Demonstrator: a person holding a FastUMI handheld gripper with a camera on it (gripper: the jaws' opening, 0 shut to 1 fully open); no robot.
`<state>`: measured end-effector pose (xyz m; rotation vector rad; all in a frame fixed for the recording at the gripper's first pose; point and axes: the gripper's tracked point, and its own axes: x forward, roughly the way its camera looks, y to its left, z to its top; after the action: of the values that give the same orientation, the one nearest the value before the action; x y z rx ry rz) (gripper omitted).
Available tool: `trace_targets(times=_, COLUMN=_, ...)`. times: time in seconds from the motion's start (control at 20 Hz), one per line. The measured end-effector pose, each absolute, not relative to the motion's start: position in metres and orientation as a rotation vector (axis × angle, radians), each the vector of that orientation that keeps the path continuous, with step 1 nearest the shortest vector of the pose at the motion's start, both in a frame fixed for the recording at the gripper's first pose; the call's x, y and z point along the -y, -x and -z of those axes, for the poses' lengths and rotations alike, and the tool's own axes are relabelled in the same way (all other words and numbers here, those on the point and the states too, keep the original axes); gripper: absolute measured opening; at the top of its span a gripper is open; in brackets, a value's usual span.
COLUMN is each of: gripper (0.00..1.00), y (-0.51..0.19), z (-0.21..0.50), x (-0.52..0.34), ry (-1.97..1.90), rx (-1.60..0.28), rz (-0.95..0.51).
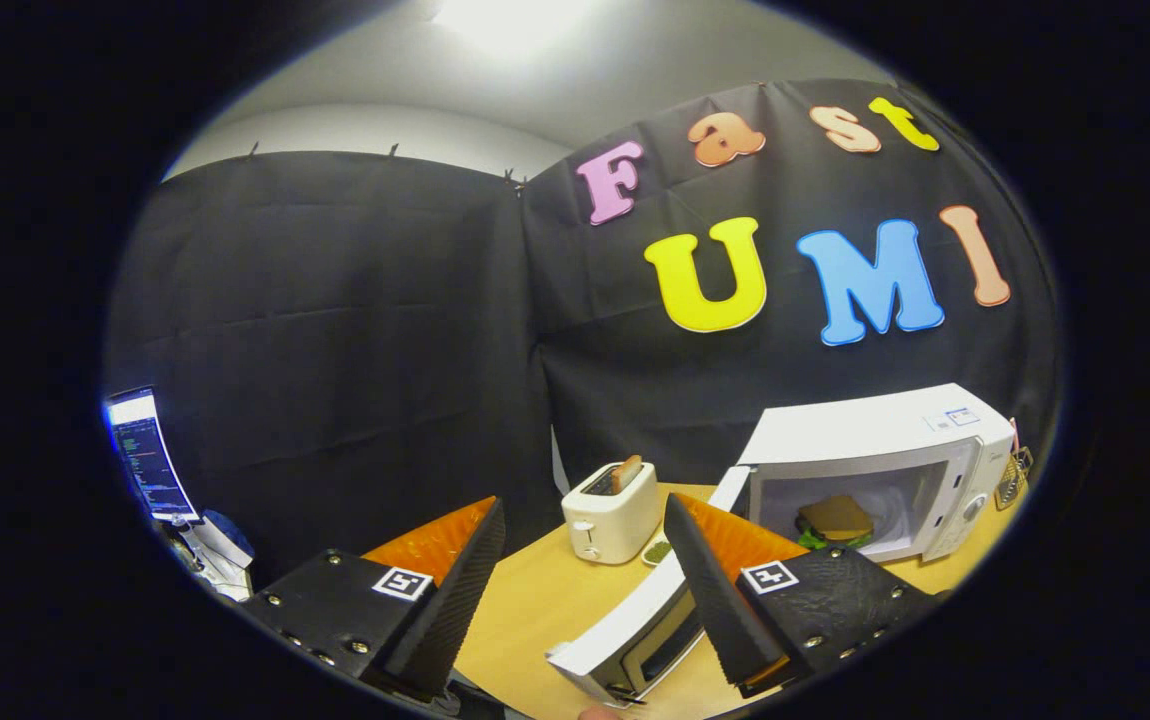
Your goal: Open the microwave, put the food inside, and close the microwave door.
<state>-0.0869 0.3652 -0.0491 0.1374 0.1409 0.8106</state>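
Gripper view: gripper (pixel 575 590) fingers spread wide, nothing between them, hanging above the near part of the wooden table (pixel 535 600). Microwave (pixel 885 470) sits at the table's far right corner, door (pixel 635 630) swung fully open toward the fingers, its free edge just beside the right finger. Food (pixel 835 520) is in the microwave cavity: a brown slice on green leaves. Toaster (pixel 610 510) stands beyond the fingers near the table's far edge, one slice of toast (pixel 627 472) sticking up from a slot. Small dish of something green (pixel 657 551) touches the toaster's right side. Monitor (pixel 147 455) off the table, far left.
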Motion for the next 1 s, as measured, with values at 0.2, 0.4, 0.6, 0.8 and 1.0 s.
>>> trace_targets(times=0.2, gripper=0.97, y=0.110, z=0.069, x=-0.395, ry=-0.087, rx=-0.168, rz=-0.892)
trace_targets(times=0.4, gripper=0.97, y=0.127, z=0.089, x=-0.420, ry=-0.073, rx=-0.204, rz=-0.952)
trace_targets(times=0.6, gripper=0.97, y=0.143, z=0.114, x=-0.437, ry=-0.060, rx=-0.262, rz=-0.987)
trace_targets(times=0.8, gripper=0.98, y=0.164, z=0.141, x=-0.447, ry=-0.020, rx=-0.260, rz=-1.000)
trace_targets(times=1.0, gripper=0.98, y=0.177, z=0.142, x=-0.462, ry=0.045, rx=-0.234, rz=-1.036)
